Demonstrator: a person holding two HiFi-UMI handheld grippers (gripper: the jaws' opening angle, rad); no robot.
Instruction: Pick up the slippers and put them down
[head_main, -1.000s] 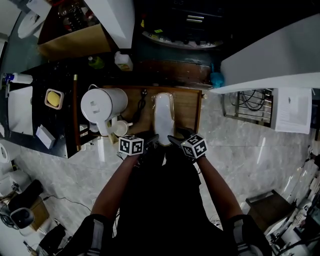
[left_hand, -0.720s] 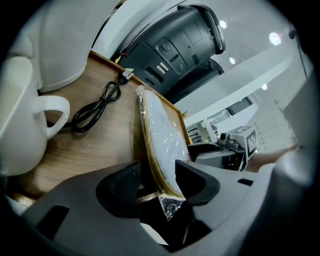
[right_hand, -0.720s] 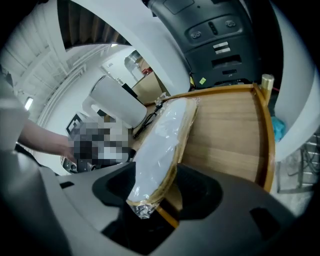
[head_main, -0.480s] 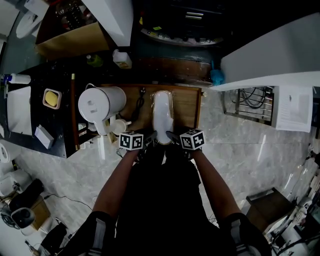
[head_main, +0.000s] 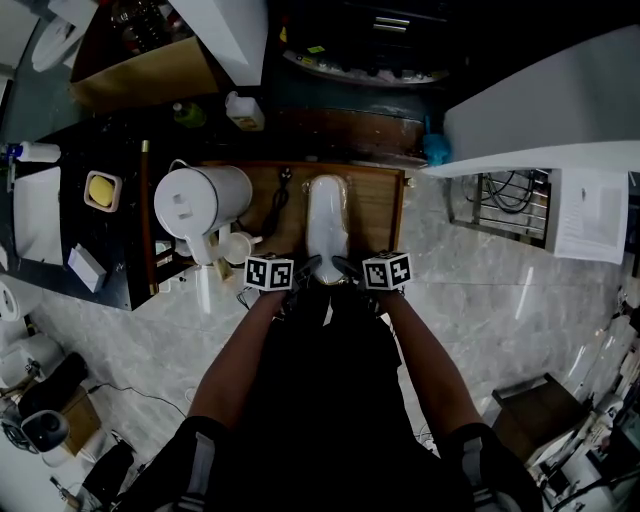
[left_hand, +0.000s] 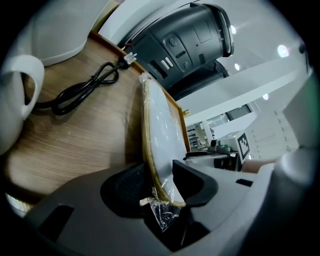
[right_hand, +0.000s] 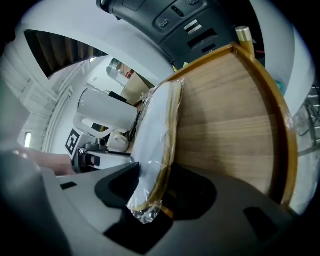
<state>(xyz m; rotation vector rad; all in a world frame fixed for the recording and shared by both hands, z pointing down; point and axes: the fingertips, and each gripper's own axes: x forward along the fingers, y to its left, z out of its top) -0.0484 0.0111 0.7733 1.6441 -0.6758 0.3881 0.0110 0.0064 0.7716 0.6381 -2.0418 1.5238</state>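
On the wooden tray (head_main: 382, 215), down its middle, lies 1 long white pack of slippers (head_main: 327, 215) in clear wrap. Its far end is near the tray's back edge and its near end is at the front edge. A white kettle (head_main: 200, 200) stands at the left edge of the tray. A small white cup (head_main: 236, 248) sits just beside the kettle, near the front left corner. A black cord (head_main: 282, 205) lies curled on the wood between the kettle and the slippers. The 2 grippers meet at the near end of the pack, 1 on each side. The left gripper (left_hand: 160, 182) has the left near corner of the pack between its jaws, and the jaws are closing on it. The right gripper (right_hand: 150, 187) has the right near corner between its jaws, and these jaws are closing too. Neither one is squeezed tight yet, and the slippers rest on the tray.
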